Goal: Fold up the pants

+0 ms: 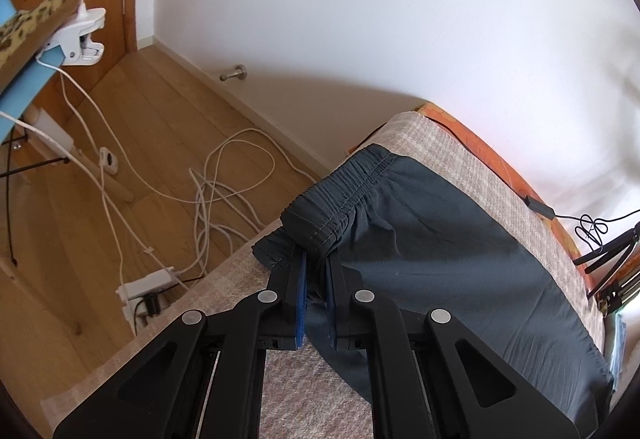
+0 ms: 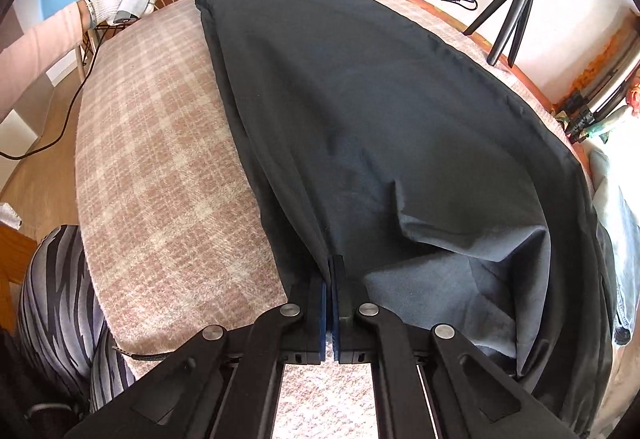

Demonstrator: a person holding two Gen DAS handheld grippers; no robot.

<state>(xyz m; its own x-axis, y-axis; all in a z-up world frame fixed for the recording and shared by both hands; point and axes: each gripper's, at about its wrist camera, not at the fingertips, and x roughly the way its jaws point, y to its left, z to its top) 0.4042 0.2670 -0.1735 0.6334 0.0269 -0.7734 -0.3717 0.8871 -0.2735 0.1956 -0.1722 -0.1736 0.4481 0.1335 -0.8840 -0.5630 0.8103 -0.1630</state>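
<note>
Your left gripper (image 1: 316,271) pinches the pants' (image 2: 380,111) waistband (image 1: 340,195), your right gripper (image 2: 331,279) clamps the leg-end; their long axis runs between them.

Dark slate-grey pants (image 2: 400,127) of thin, lightly creased fabric lie spread lengthwise on the tabletop (image 2: 160,159). The elasticated, gathered waistband (image 1: 340,195) is bunched and lifted at one corner. At the opposite end the cloth is raised into loose folds, its paler inner face showing.
</note>
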